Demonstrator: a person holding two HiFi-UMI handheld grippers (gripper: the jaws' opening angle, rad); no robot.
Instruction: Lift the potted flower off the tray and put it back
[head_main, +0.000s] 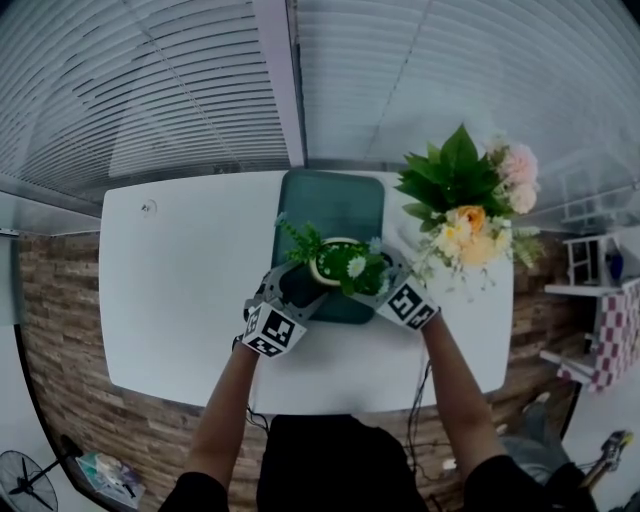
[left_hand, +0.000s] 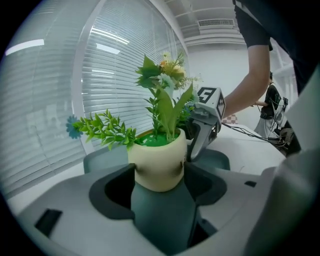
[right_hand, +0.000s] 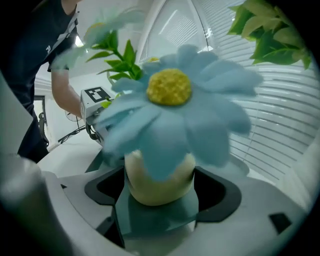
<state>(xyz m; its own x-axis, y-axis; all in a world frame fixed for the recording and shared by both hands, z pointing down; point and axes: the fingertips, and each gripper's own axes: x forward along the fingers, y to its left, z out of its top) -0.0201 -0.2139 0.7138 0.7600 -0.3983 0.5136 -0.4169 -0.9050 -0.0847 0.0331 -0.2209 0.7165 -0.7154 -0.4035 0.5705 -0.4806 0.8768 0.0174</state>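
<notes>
**Left gripper** (left_hand: 160, 175): my jaws are closed against the two flanks of the small round cream-coloured pot (left_hand: 156, 156), which fills the gap between them. **Right gripper** (right_hand: 160, 179): my jaws pinch the same pot from the opposite side, so the two grippers face each other across it. The right gripper's marker cube shows just behind the plant in the left gripper view.

**Potted flower:** the pot is smooth and matt, with a rounded belly and base and a plain rim. Its top is filled level with a bright green insert (left_hand: 159, 141). From this rise broad upright green blades and a spray of small-leaved green sprigs (left_hand: 107, 131) that leans out to one side. A pale blue daisy-like bloom with a yellow centre (right_hand: 172, 112) hangs close before the right gripper's camera, blurred.

**Position:** the pot sits over the near end of the dark green rounded rectangular tray (head_main: 335, 205). I cannot tell whether its base touches the tray or is held just clear of it.

**Surroundings:** the tray lies on the white bench (head_main: 180, 290). A tall bouquet of peach and pink blooms with large green leaves (head_main: 470, 205) stands to the right of the tray. Grey slatted window blinds (head_main: 150, 80) lie beyond.
</notes>
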